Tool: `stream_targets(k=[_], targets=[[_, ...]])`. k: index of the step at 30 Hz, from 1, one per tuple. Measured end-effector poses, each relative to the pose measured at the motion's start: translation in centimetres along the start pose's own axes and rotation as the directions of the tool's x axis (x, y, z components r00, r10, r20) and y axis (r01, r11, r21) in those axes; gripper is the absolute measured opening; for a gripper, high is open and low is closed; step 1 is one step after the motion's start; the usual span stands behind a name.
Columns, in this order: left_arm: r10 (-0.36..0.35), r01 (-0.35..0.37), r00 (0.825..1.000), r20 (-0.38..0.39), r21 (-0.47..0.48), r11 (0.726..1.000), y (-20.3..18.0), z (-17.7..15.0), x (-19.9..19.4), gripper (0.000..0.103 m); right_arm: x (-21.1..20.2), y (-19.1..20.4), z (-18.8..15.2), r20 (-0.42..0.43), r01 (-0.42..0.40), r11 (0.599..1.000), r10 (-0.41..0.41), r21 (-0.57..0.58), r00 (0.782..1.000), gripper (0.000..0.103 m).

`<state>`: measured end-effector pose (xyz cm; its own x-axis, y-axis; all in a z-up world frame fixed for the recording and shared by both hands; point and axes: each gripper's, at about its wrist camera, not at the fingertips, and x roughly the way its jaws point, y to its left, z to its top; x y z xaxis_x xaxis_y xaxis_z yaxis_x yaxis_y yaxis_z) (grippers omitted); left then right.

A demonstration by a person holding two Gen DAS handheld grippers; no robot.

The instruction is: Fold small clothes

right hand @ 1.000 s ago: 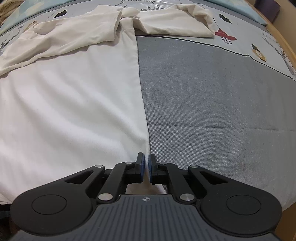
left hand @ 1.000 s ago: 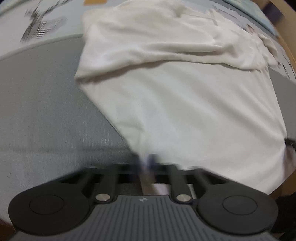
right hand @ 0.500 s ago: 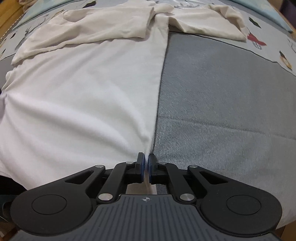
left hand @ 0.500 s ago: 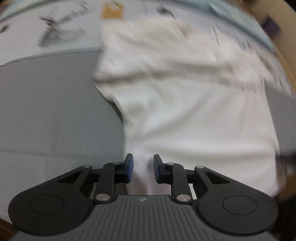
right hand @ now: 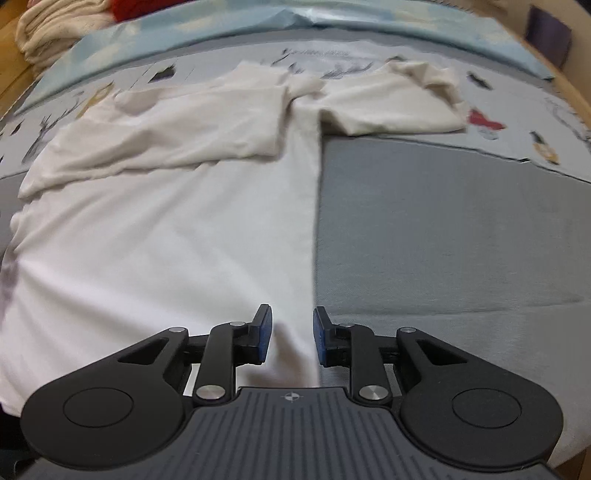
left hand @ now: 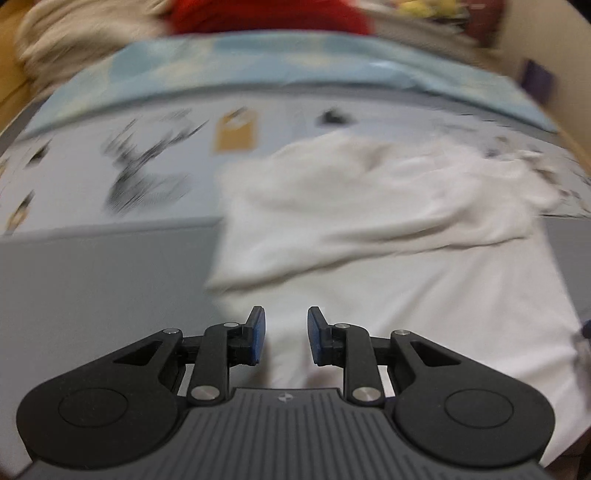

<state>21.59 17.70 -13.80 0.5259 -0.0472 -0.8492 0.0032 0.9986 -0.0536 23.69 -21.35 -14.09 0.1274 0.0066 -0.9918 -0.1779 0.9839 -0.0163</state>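
Note:
A white shirt (right hand: 166,236) lies flat on the grey bedcover (right hand: 443,229), one sleeve folded across its upper body, the other sleeve (right hand: 399,107) spread to the right. My right gripper (right hand: 291,332) is open over the shirt's lower right edge, holding nothing. In the left wrist view, which is blurred, the same shirt (left hand: 406,280) lies ahead. My left gripper (left hand: 283,332) is open above its lower left part, empty.
A patterned light-blue sheet (right hand: 517,110) lies beyond the grey cover. A pile of cream and red clothes (right hand: 62,26) sits at the far left. A wooden bed frame (right hand: 576,92) edges the right side.
Both grippers have opened and let go of the shirt's lower corners. The left one opened first. Both have lifted and tilted up, showing more of the far bed.

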Motion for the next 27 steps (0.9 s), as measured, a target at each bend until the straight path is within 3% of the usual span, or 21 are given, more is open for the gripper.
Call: stream_targets(k=[3, 5, 9, 13, 17, 19, 20, 22, 23, 24, 27], targets=[[-0.08, 0.069, 0.994, 0.078, 0.131, 0.989, -4.9, 0.9, 0.1, 0.027, 2.7, 1.0, -0.8, -0.163, 0.026, 0.996, -0.039, -0.084, 0.986, 0.025], [-0.14, 0.112, 0.983, 0.119, 0.21, 0.971, -8.1, 1.4, 0.7, 0.027, 2.5, 2.1, -0.7, -0.141, 0.042, 0.987, -0.064, -0.154, 0.988, 0.025], [-0.227, 0.166, 0.961, 0.161, 0.322, 0.932, -13.8, 2.3, 3.2, 0.027, 2.9, 2.4, -0.5, -0.147, 0.04, 0.987, -0.062, -0.153, 0.987, 0.025], [-0.236, 0.17, 0.961, 0.141, 0.371, 0.913, -17.1, 3.0, 6.8, 0.03, 2.9, 2.1, -0.4, -0.145, 0.029, 0.989, -0.049, -0.142, 0.988, 0.025], [-0.243, 0.193, 0.967, 0.077, 0.398, 0.897, -18.7, 3.8, 11.1, 0.051, 2.5, 1.9, -0.6, -0.149, 0.013, 0.992, -0.032, -0.128, 0.988, 0.025], [-0.209, 0.166, 0.976, 0.057, 0.424, 0.89, -19.0, 3.6, 12.8, 0.052, 2.6, 1.8, -0.6, -0.155, 0.009, 0.992, -0.029, -0.125, 0.988, 0.025], [-0.179, 0.141, 0.983, 0.046, 0.439, 0.887, -19.2, 3.5, 13.7, 0.048, 2.6, 1.7, -0.6, -0.157, 0.009, 0.992, -0.028, -0.124, 0.987, 0.025], [-0.182, 0.149, 0.983, 0.035, 0.437, 0.887, -18.4, 3.8, 14.6, 0.027, 2.8, 1.7, -0.5, -0.163, 0.009, 0.992, -0.029, -0.123, 0.986, 0.025], [-0.2, 0.168, 0.979, 0.032, 0.425, 0.889, -18.0, 4.2, 14.7, 0.011, 2.9, 1.7, -0.4, -0.165, 0.009, 0.992, -0.03, -0.122, 0.986, 0.025], [-0.198, 0.166, 0.98, 0.037, 0.407, 0.898, -17.4, 4.8, 14.6, 0.004, 2.9, 1.7, -0.3, -0.169, 0.01, 0.993, -0.03, -0.12, 0.985, 0.025], [-0.172, 0.131, 0.979, 0.107, 0.31, 0.942, -14.0, 7.2, 13.0, 0.004, 3.1, 1.6, 0.2, -0.182, 0.014, 0.994, -0.034, -0.111, 0.983, 0.025]])
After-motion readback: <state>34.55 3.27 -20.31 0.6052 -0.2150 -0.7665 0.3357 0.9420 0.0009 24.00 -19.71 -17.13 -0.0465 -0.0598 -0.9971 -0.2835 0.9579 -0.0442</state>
